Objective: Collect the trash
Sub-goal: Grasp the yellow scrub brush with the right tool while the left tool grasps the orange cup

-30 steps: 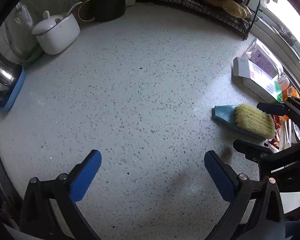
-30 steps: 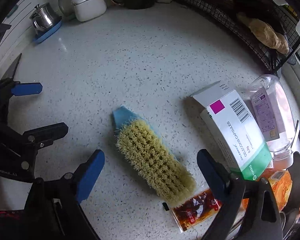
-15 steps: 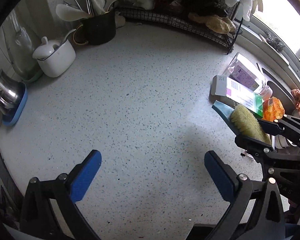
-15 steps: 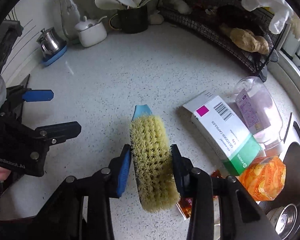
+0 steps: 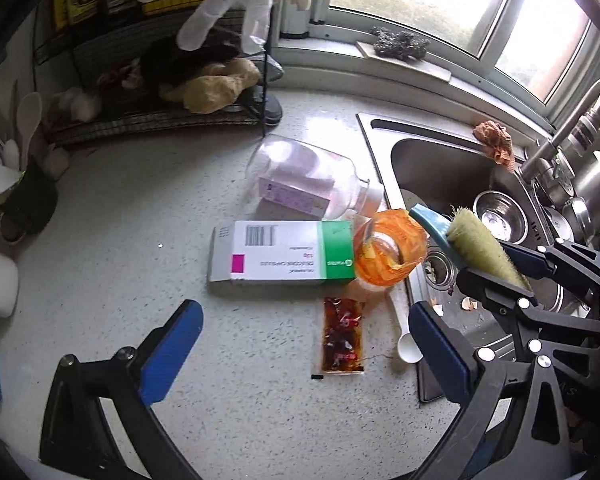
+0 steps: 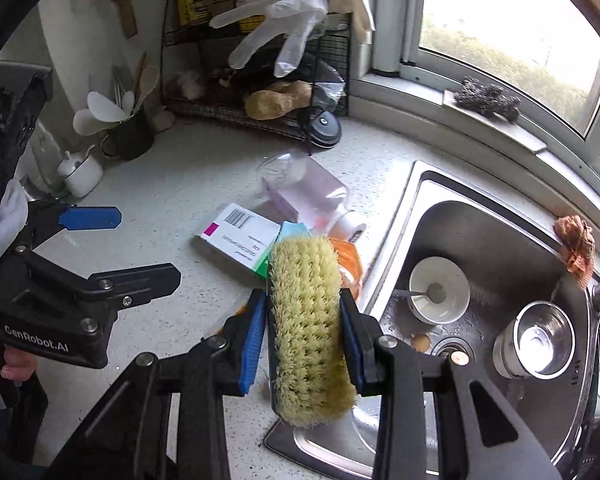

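- While the right gripper [image 6: 304,344], jaws just closed, clamps the scrub brush [image 6: 306,320] by its bristles above the sink [image 6: 480,220] edge, soft bristles could let it slip.
- Left gripper [image 5: 300,344] open, empty; sauce packet [image 5: 342,334] lies on the counter [image 5: 140,220].

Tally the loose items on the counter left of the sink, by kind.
Cardboard box: 1
Clear plastic jar: 1
Orange wrapper: 1
Red sauce sachet: 1
White plastic spoon: 1
Total: 5
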The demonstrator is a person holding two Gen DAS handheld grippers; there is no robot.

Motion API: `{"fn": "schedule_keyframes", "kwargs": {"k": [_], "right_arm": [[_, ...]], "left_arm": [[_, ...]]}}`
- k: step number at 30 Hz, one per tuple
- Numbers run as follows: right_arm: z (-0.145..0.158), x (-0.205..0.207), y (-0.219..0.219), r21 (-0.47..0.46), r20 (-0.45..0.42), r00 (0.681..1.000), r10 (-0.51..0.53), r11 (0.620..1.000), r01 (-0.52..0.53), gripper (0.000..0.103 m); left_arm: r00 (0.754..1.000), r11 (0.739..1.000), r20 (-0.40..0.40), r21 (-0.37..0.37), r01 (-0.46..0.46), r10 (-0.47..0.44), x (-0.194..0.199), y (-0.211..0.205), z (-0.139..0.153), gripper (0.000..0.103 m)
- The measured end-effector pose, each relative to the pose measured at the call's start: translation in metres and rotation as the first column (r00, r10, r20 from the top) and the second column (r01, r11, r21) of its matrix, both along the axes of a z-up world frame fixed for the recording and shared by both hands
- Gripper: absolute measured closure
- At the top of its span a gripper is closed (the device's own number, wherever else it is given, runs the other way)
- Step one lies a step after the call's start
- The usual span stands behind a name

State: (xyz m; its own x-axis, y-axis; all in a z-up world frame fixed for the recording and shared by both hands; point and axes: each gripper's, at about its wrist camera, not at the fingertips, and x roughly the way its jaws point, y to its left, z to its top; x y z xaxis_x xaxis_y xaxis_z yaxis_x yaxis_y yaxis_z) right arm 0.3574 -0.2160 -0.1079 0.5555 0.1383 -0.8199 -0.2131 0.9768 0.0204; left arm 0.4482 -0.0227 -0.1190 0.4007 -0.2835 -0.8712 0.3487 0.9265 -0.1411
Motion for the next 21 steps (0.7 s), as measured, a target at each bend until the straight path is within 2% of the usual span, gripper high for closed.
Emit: {"fn": "schedule_keyframes", "kwargs": {"k": [4,8,12,14,18,20,21], "right_arm": [[-0.003,0.001,-0.025,-0.017,0.005,0.994,-0.114,0.993,0.114,0.070],[-0.007,-0.008,-0.049,-0.010,-0.013,0.977,-0.212,0.977,0.212,0.070],[-0.016,-0.006,-0.066,-0.014,-0.039,0.958,-0.286,0.958,0.285,0.070],[-0.018,-0.007,-0.070,-0.019,-0.045,0.951,-0.305,0.952,0.304,0.070],[-0.020,-0.009,-0.073,-0.021,-0.049,0.945,-0.323,0.946,0.323,0.070],[-0.020,-0.010,-0.073,-0.017,-0.050,0.944,-0.327,0.945,0.326,0.070],[-0.020,-0.011,-0.073,-0.015,-0.048,0.944,-0.327,0.945,0.327,0.070]], "left_arm": [[0.994,0.995,-0.037,0.005,0.101,-0.101,0.018,-0.033,-0.013,0.001],[0.976,0.977,-0.054,0.021,0.213,-0.212,0.032,-0.067,-0.029,0.001],[0.959,0.960,-0.072,0.045,0.277,-0.273,0.042,-0.092,-0.048,0.001],[0.955,0.956,-0.076,0.051,0.291,-0.286,0.046,-0.100,-0.055,0.013],[0.949,0.949,-0.089,0.061,0.308,-0.303,0.054,-0.110,-0.064,0.027],[0.948,0.948,-0.092,0.068,0.311,-0.304,0.055,-0.112,-0.068,0.037],[0.949,0.948,-0.085,0.074,0.311,-0.305,0.054,-0.112,-0.068,0.038]]}}
